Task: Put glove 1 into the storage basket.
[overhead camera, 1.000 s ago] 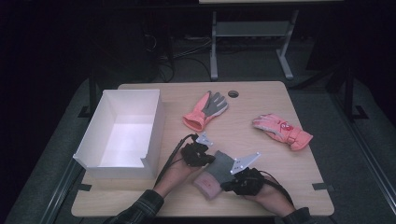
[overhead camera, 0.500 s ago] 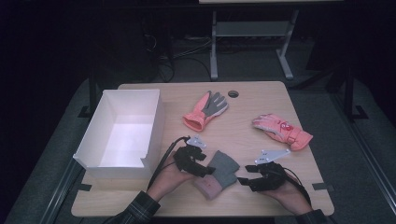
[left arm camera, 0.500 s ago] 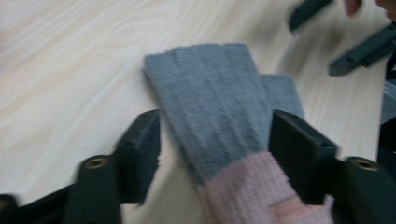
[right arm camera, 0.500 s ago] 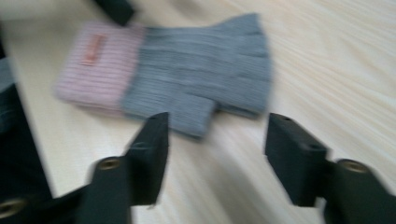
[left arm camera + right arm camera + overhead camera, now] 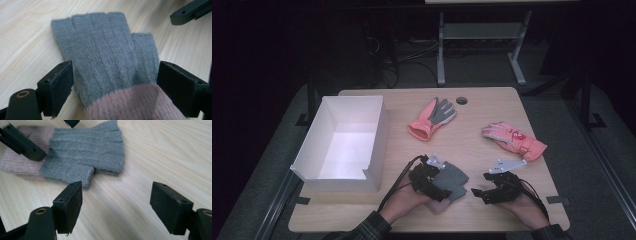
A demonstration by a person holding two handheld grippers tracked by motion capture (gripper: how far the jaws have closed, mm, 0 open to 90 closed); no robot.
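Observation:
A grey fingerless knit glove with a pink cuff lies flat near the table's front edge. My left gripper is open, its jaws standing on either side of the grey glove near the cuff. A little to the right of the glove, my right gripper is open over bare wood, with nothing between its jaws. Two more gloves lie farther back: a coral one with a grey palm in the middle and a pink ski glove at the right.
A white open box stands at the table's left side. A round cable hole sits near the far edge. Beyond the table a metal frame stands on dark floor.
My right gripper has drawn away from the grey glove to the right and now hangs over bare wood. The left gripper has stayed at the glove's cuff end.

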